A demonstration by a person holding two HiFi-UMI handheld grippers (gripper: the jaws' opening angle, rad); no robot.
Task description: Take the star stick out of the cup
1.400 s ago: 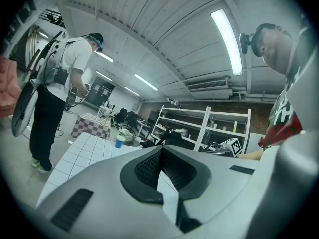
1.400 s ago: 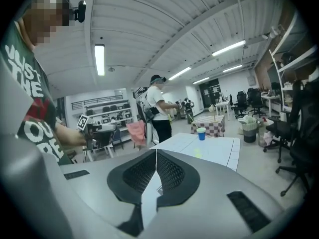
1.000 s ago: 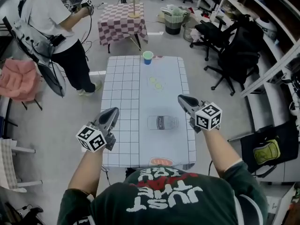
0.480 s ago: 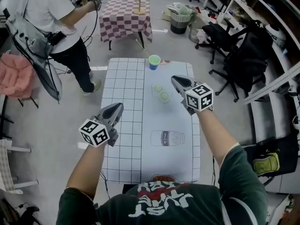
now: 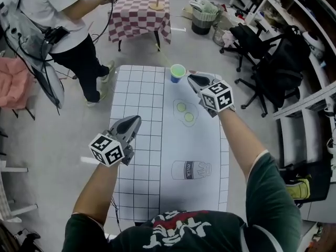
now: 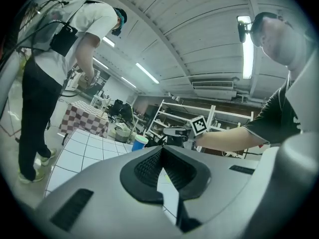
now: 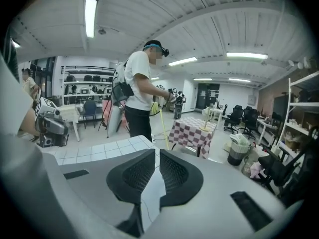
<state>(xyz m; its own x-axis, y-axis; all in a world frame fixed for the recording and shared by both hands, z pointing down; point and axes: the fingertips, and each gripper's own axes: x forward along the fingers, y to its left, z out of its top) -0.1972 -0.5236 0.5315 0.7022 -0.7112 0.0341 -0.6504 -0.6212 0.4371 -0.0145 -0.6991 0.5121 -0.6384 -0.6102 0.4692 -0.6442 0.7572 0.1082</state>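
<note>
A blue cup (image 5: 178, 73) with a green rim stands at the far edge of the white gridded table (image 5: 137, 96); it also shows in the left gripper view (image 6: 140, 142). A thin yellow stick (image 7: 163, 128) rises above my right gripper's jaws in its own view; its star end is not clear. My right gripper (image 5: 192, 79) hovers just right of the cup, jaws together but for a slit, holding nothing. My left gripper (image 5: 134, 123) hangs over the table's left side, shut and empty.
Printed on the mat are two green circles (image 5: 185, 112) and a milk bottle (image 5: 190, 169). A person (image 5: 50, 22) stands off the far left corner. Beyond the table are a checked table (image 5: 139, 14), a bin (image 5: 202, 21) and office chairs (image 5: 262, 43).
My right gripper has moved forward from the table's right side to just beside the cup. The left gripper has stayed about where it was.
</note>
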